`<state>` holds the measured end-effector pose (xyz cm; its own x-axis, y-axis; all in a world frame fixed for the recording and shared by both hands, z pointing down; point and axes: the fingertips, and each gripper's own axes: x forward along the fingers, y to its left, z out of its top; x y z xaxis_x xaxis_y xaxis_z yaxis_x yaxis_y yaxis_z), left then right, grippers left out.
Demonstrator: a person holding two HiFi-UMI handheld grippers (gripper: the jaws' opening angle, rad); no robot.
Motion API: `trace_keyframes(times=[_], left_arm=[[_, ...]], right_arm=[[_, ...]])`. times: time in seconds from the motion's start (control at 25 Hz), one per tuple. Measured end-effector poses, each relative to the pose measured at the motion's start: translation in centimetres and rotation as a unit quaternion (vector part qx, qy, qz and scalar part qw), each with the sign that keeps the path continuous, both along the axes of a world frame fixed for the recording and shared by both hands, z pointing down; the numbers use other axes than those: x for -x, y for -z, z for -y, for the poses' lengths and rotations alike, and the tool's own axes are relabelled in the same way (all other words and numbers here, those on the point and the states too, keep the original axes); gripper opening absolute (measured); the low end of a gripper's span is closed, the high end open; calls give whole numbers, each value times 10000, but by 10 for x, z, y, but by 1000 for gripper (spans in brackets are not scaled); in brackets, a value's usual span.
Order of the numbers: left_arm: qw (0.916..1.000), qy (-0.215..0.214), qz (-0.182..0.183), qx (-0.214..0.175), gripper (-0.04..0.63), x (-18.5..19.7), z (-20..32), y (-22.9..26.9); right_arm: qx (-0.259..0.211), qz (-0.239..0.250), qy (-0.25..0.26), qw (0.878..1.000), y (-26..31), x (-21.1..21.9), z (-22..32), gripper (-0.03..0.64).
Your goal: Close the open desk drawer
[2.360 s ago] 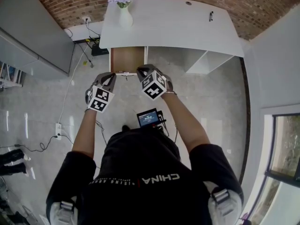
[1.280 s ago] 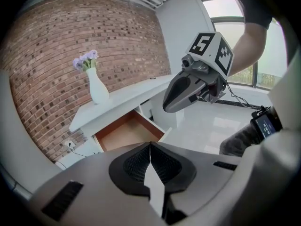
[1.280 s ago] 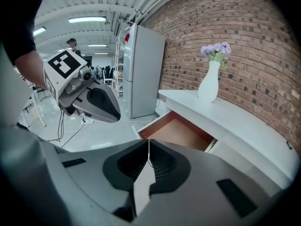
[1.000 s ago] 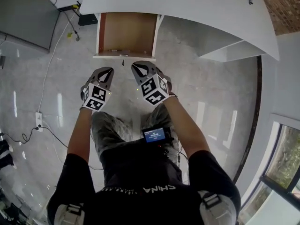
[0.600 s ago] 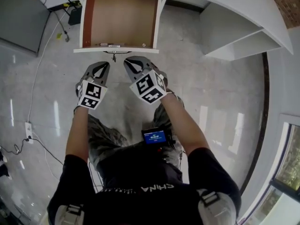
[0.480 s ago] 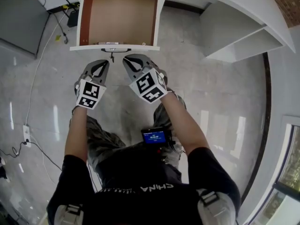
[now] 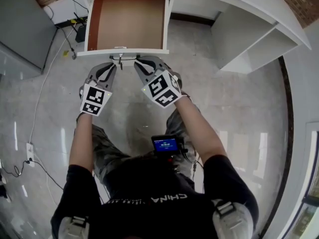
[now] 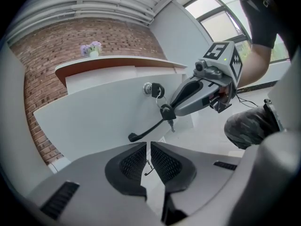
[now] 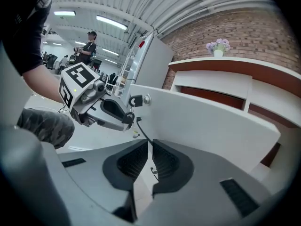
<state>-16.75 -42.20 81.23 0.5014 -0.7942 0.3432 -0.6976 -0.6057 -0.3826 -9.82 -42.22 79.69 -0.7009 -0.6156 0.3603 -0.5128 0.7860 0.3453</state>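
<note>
Facing the open drawer point(image 7: 127, 24), left gripper point(image 7: 110, 66) and right gripper point(image 7: 142, 63) are hovering at its front panel point(image 7: 149, 51), jaws pinched together, empty; a steady inward push seems next.

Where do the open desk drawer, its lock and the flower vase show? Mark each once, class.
desk drawer point(image 7: 128, 24): head view, on its bare brown bottom.
lock point(image 8: 147, 88): left gripper view, on its round metal face.
flower vase point(image 9: 218, 53): right gripper view, on its white body.

Bright, even light; the glossy floor point(image 7: 239, 108) throws glare, ceiling strip lights point(image 9: 111, 22) glow, fisheye bends the edges.
</note>
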Motion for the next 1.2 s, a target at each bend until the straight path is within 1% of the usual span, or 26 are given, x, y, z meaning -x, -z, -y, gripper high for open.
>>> trace_keyframes(times=[0.2, 0.24, 0.28, 0.32, 0.36, 0.52, 0.64, 0.8, 1.04, 1.2], left_arm=[[10000, 2, -72, -36, 25, 4, 2, 8], [9999, -3, -107, -39, 58, 4, 3, 9], [9999, -2, -124, -45, 90, 4, 4, 9], [9999, 6, -121, -54, 108, 4, 5, 8], [9999, 11, -114, -60, 112, 5, 6, 8], [9999, -22, -94, -100, 114, 5, 8, 7], [9998, 17, -84, -155, 114, 7, 9, 8], [9997, 57, -46, -218, 114, 9, 12, 9], [9996, 76, 35, -282, 112, 9, 12, 9], [9995, 107, 4, -291, 112, 11, 14, 10]], right_arm=[[-42, 39, -149, 9999, 8, -8, 0, 20], [-6, 27, -158, 9999, 6, -8, 0, 24], [43, 7, -152, 9999, 5, -8, 0, 48], [85, -18, -140, 9999, 2, -7, -1, 72], [107, -42, -133, 9998, 1, -6, -1, 83], [107, -64, -222, 9997, -4, -7, 2, 100], [25, -38, -357, 9994, -4, -8, 5, 100], [59, -56, -517, 9986, -9, -12, 8, 100], [7, -72, -615, 9981, -13, -10, 12, 100], [-42, -33, -672, 9977, -11, -10, 12, 99]])
